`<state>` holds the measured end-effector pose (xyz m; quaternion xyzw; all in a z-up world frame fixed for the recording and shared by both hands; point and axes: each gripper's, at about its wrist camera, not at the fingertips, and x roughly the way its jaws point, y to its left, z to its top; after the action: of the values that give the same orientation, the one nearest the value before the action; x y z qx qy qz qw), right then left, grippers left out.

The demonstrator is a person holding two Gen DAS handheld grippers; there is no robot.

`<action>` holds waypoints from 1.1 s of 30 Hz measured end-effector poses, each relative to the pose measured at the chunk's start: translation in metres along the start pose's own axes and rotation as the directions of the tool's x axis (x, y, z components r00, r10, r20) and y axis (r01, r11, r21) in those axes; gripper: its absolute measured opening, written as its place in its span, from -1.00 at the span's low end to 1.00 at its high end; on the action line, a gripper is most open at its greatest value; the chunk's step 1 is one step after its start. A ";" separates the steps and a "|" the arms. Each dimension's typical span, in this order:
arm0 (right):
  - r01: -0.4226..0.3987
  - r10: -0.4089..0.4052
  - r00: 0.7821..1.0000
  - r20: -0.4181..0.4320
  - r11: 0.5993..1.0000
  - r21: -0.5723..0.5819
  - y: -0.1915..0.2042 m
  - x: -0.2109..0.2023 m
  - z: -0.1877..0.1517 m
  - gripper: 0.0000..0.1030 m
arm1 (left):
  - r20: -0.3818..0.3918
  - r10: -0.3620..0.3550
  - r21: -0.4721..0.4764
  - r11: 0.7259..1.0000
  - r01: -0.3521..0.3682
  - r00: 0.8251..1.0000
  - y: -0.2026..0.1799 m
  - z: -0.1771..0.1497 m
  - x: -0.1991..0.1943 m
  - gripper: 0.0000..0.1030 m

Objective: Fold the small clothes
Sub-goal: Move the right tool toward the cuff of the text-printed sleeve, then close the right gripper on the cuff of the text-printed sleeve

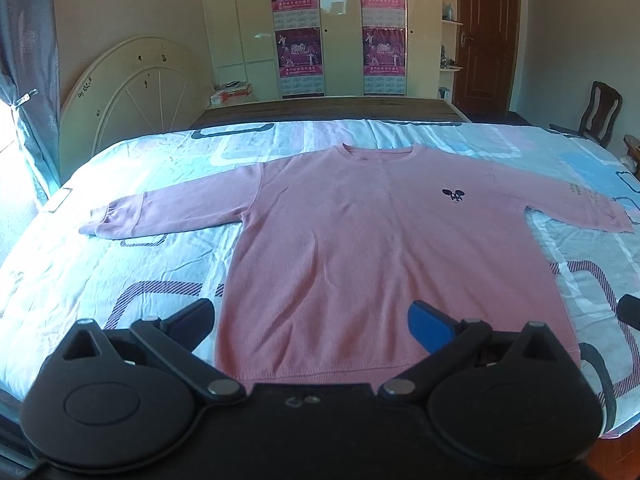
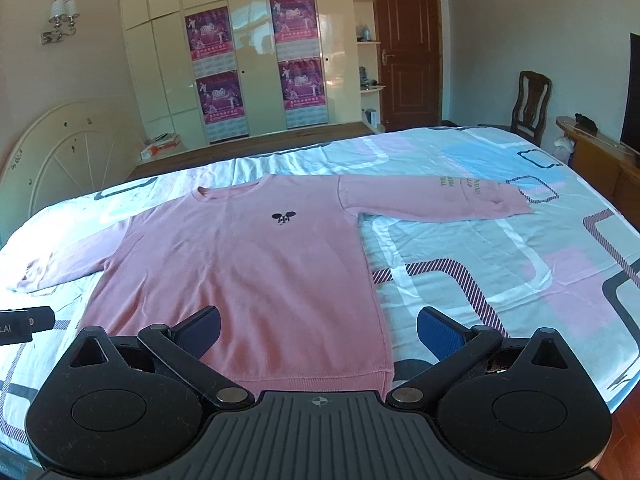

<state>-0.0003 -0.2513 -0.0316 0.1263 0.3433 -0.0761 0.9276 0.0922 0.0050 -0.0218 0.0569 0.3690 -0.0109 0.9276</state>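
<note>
Left wrist view: a pink sweatshirt [image 1: 360, 248] lies flat, front up, on the patterned bedsheet [image 1: 80, 264], hem nearest the camera, collar pointing toward the far wardrobe [image 1: 304, 28], sleeves spread to both sides. Left gripper [image 1: 312, 322] hovers wide open over the hem. Right gripper [image 2: 318, 330] gapes above the hem's right corner, gripping nothing.

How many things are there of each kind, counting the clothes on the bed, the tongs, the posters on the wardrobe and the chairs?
Pink sweatshirt: 1, spread flat on the bed
Tongs: 2, left tongs and right tongs, both open
Posters on the wardrobe: 4
Wooden chair: 1
Total: 8
</note>
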 end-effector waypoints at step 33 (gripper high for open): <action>0.204 -0.200 0.979 -0.048 0.972 0.115 -0.152 0.196 0.085 0.99 | -0.091 0.001 -0.003 1.000 -0.002 0.996 -0.062 0.094 0.192 0.96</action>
<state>0.1653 -0.4318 -0.1254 0.1472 0.3660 -0.1881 0.8994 0.2920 -0.0628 -0.0916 0.0564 0.4110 -0.0071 0.9099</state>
